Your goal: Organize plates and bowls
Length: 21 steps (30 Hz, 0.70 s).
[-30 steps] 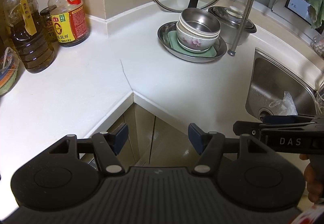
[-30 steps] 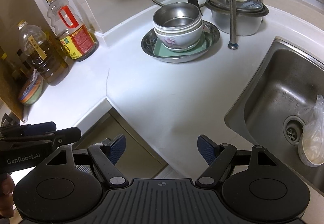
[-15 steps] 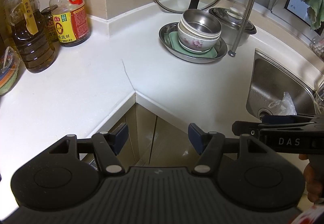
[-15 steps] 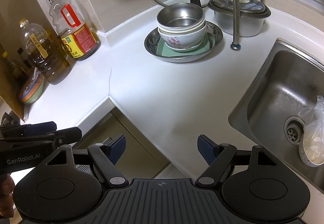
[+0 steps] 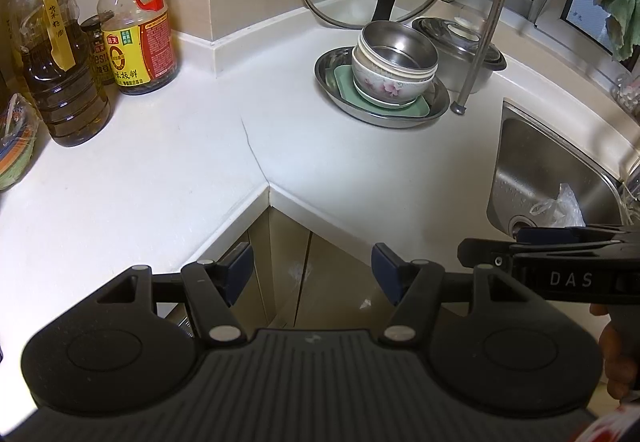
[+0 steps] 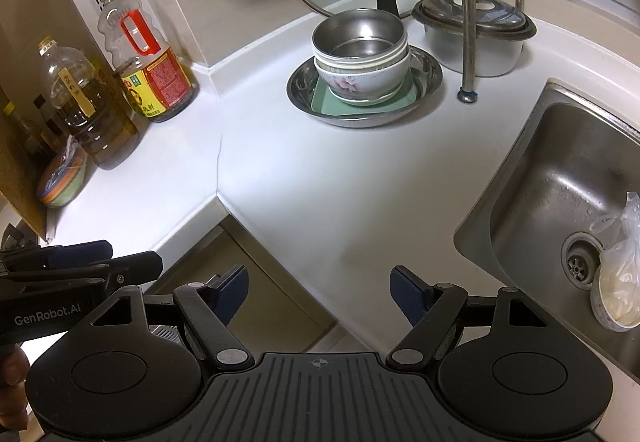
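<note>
Judging by the layout, stacking looks done: steel bowl (image 6: 358,36) nested in white bowls, floral bowl (image 6: 362,80) below, on green square plate (image 6: 326,98), all in round steel dish (image 6: 304,90) at the worktop (image 6: 320,178) back corner, near the sink (image 6: 532,178). Left gripper (image 5: 312,270) and right gripper (image 6: 320,288) both spread, empty, hanging off the front edge, well apart from the stack. Nothing loose visible; little remains.

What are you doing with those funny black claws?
A person holds a left gripper and a right gripper, jaws open and empty, over the counter's edge. Ahead, bowls sit stacked on a green plate in a steel dish. Nothing has been picked up yet.
</note>
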Each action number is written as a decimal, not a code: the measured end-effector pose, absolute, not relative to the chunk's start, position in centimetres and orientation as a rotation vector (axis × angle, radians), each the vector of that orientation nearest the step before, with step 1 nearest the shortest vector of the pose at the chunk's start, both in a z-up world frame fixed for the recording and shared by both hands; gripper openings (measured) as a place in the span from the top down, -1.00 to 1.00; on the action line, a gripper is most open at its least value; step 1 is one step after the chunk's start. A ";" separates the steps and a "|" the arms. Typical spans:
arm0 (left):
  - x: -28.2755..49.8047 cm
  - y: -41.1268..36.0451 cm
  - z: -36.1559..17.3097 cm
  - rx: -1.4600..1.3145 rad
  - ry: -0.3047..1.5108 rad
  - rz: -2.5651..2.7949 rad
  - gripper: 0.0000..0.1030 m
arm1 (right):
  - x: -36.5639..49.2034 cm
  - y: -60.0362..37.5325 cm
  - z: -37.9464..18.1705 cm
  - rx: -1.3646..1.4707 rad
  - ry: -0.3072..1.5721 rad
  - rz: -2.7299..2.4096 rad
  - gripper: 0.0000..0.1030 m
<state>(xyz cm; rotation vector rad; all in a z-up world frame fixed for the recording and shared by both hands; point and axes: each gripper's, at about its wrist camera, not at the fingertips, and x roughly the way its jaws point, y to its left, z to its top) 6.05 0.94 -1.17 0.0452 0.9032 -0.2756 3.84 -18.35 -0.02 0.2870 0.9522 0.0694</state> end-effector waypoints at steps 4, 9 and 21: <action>6.1 1.0 -1.1 0.044 0.902 -0.278 -0.23 | 4.0 -18.2 0.0 0.286 0.951 0.067 -0.51; 6.2 1.0 -1.1 0.043 0.900 -0.281 -0.23 | 4.1 -18.2 0.0 0.284 0.949 0.064 -0.51; 6.2 1.2 -1.2 0.040 0.900 -0.282 -0.23 | 4.0 -18.1 0.0 0.277 0.950 0.065 -0.51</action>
